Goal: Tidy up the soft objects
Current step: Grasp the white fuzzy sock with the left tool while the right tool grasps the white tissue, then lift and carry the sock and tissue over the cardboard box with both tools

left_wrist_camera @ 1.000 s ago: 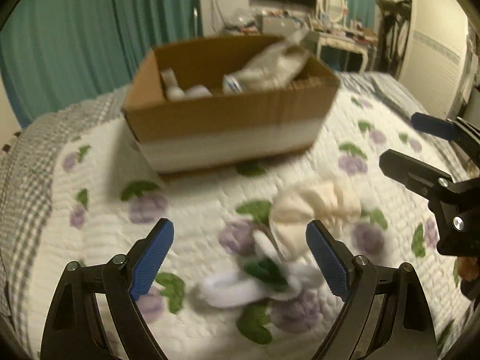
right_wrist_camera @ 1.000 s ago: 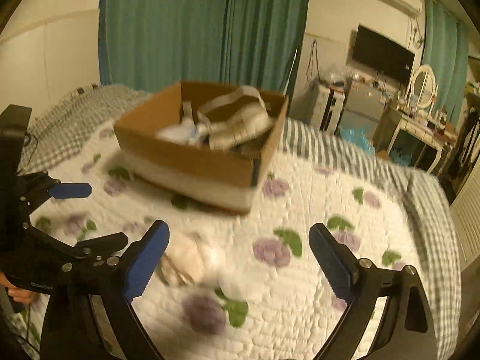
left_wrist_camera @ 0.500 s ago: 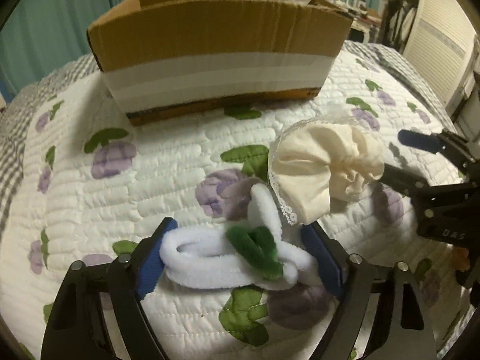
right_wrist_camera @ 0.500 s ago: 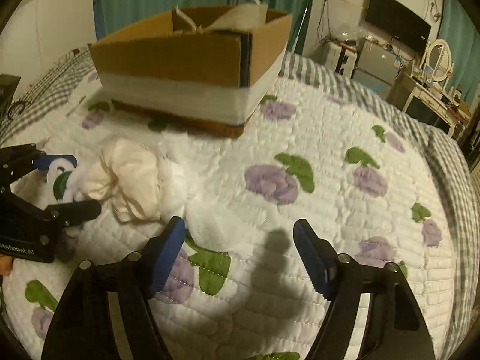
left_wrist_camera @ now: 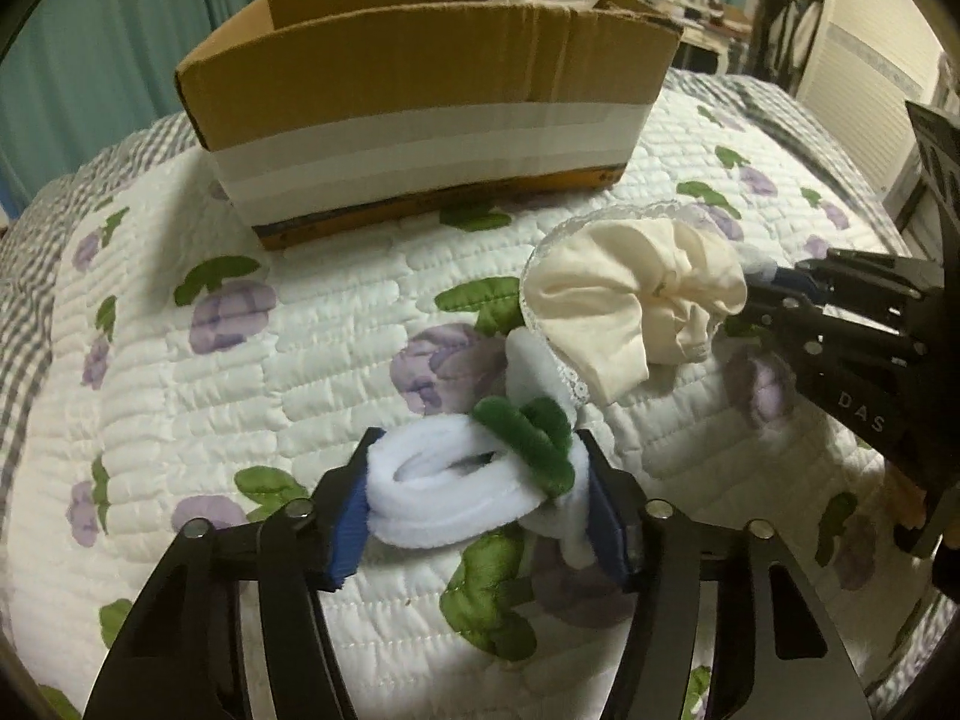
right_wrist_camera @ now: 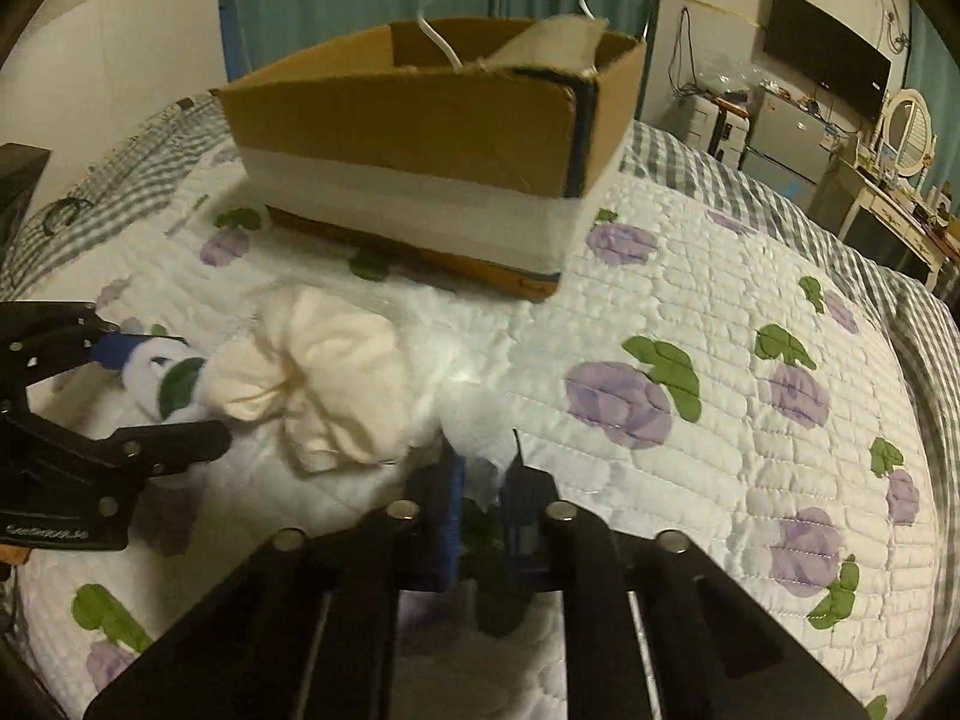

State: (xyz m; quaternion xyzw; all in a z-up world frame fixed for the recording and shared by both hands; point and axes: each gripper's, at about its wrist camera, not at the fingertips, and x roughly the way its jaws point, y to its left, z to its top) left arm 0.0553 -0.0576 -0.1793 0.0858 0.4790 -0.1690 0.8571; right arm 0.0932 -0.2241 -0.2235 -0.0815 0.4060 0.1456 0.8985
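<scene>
Left gripper point(left_wrist_camera: 474, 516) is clamping the white fleece loop point(left_wrist_camera: 444, 498) crosswise, right gripper point(right_wrist_camera: 480, 516) pinching sheer white fabric point(right_wrist_camera: 474, 420), both lying just before the cardboard box point(left_wrist_camera: 420, 120).

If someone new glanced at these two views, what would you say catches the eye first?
Probably the cream fabric bundle lying on the flowered quilt, with the taped cardboard box standing behind it. Next, the left gripper, its jaws just closing, squeezes a white fluffy item with a green loop. The right gripper has pinched a thin white edge beside the bundle.
</scene>
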